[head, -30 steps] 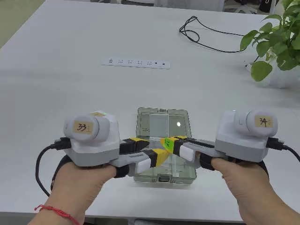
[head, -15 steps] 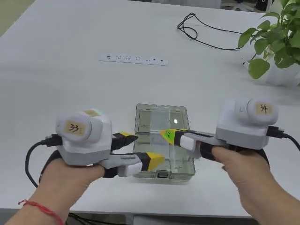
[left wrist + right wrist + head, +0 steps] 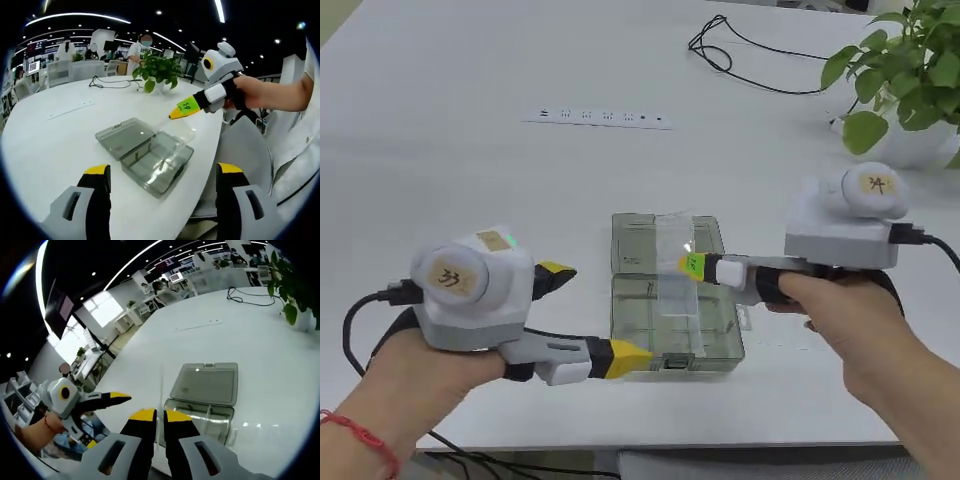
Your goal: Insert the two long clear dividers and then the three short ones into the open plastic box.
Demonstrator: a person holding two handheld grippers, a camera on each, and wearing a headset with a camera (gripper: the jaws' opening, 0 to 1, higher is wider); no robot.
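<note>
Pinching a thin clear divider [image 3: 672,240], right tongs [image 3: 692,265] hover.

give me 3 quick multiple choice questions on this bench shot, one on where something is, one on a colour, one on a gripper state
1. Where does the power strip lie relative to the plastic box?
A) beyond it, farther from the person
B) inside it
C) on its lid

2. What colour are the tips of both grippers' jaws?
A) red
B) yellow
C) blue

3. What state is the right gripper in?
A) open and empty
B) shut on a cable
C) shut on a clear divider

Answers:
1 A: in the head view the strip lies past the box, on its far side.
2 B: yellow tips show on the jaws in the head view and both gripper views.
3 C: its jaws pinch the clear sheet, while the left gripper is open and empty.
</note>
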